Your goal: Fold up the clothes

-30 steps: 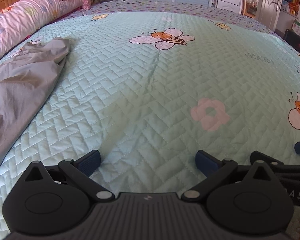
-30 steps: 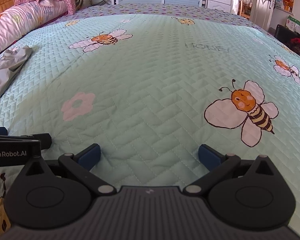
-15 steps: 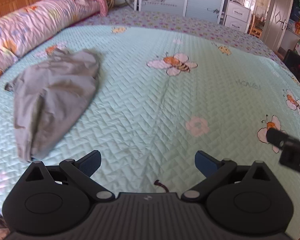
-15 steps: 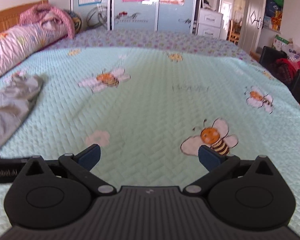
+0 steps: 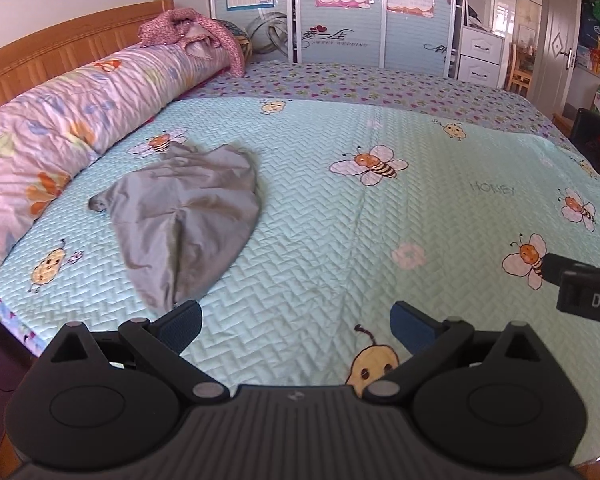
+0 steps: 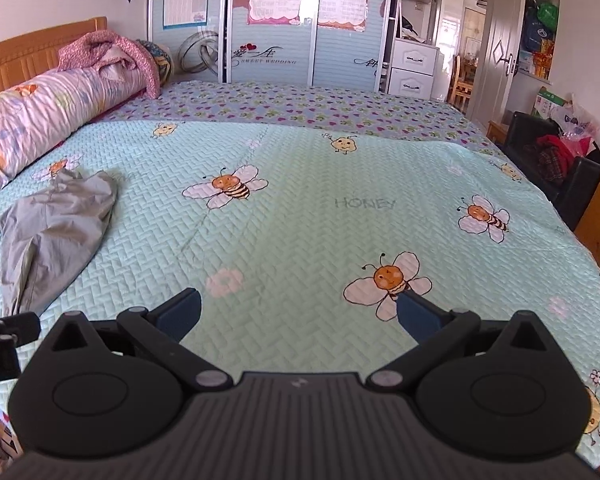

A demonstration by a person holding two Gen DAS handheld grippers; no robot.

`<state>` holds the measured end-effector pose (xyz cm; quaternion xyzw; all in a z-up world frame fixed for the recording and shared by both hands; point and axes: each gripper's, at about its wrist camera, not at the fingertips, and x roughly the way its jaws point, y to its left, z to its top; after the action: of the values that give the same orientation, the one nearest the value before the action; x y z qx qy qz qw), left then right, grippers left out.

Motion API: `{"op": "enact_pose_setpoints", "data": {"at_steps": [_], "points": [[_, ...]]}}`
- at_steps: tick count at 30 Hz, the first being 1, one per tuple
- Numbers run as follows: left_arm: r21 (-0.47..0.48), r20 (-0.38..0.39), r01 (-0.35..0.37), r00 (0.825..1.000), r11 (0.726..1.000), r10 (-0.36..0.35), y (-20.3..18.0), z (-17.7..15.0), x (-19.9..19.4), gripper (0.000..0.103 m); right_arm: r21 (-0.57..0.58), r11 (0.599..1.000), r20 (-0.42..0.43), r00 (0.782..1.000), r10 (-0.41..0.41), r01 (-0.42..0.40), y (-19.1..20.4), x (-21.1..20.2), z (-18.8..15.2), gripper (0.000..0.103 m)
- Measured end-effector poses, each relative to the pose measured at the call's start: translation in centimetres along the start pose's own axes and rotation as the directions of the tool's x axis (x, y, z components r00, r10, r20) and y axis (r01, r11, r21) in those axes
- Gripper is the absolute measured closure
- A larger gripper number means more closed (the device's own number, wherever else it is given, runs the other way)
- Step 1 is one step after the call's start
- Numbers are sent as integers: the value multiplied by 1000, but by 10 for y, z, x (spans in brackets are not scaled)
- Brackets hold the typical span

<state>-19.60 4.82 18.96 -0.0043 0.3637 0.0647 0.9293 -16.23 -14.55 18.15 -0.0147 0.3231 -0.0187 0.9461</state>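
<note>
Both grippers have pulled back and risen from close above the quilt, so each wrist view now takes in the whole bed rather than a patch of stitching. Over the past second the grey garment (image 5: 184,220) has come fully into the left view instead of being cut off at the frame's edge.

It lies crumpled on the bee-print quilt (image 5: 380,240), on the left part of the bed, just beside the long rolled floral duvet (image 5: 60,128) that runs along the wooden headboard (image 5: 60,56). One narrow end points toward the duvet and the wider bulk sags toward the near bed edge. It is bunched and creased, so it probably needs spreading flat before any fold can go in.

The left gripper (image 5: 296,326) hovers over the near edge of the quilt with its blue-padded fingers spread wide and nothing between them; the garment's lower edge sits just beyond its left finger. The right gripper (image 6: 298,312) is likewise wide open and empty, over bare quilt well apart from the garment, near a pink flower print (image 6: 224,282). Each gripper shows at the edge of the other's view, so they sit side by side.

This backed-off, open pose suits a survey of the bed before a reach: folding has not begun, and the garment lies to the left of both tools. A pink garment (image 6: 112,56) heaped on the far end of the duvet may be a later item.
</note>
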Motion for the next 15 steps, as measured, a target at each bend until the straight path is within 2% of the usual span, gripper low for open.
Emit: {"op": "enact_pose_setpoints", "data": {"at_steps": [5, 7, 9, 11, 14, 15], "points": [[-38, -22, -34, 999, 999, 33, 26, -13, -1, 0, -1, 999, -9, 999, 48, -48, 9, -9, 0, 0], [-68, -22, -48, 999, 997, 47, 42, -21, 0, 0, -25, 999, 25, 999, 46, -45, 21, -21, -4, 0], [-111, -2, -62, 998, 992, 62, 57, -26, 4, 0, -28, 996, 90, 992, 85, -83, 25, -31, -6, 0], [-158, 30, -78, 996, 984, 84, 74, -33, 8, 0, 1, 981, 206, 960, 191, -196, 21, -42, -13, 0], [-192, 36, -135, 989, 972, 144, 95, -40, 23, 0, -10, 940, 360, 876, 322, -341, 17, -38, -38, 0], [-200, 31, -158, 985, 967, 168, 102, -42, 30, 0, -26, 942, 315, 891, 326, -335, 24, -25, -42, 0]]}}
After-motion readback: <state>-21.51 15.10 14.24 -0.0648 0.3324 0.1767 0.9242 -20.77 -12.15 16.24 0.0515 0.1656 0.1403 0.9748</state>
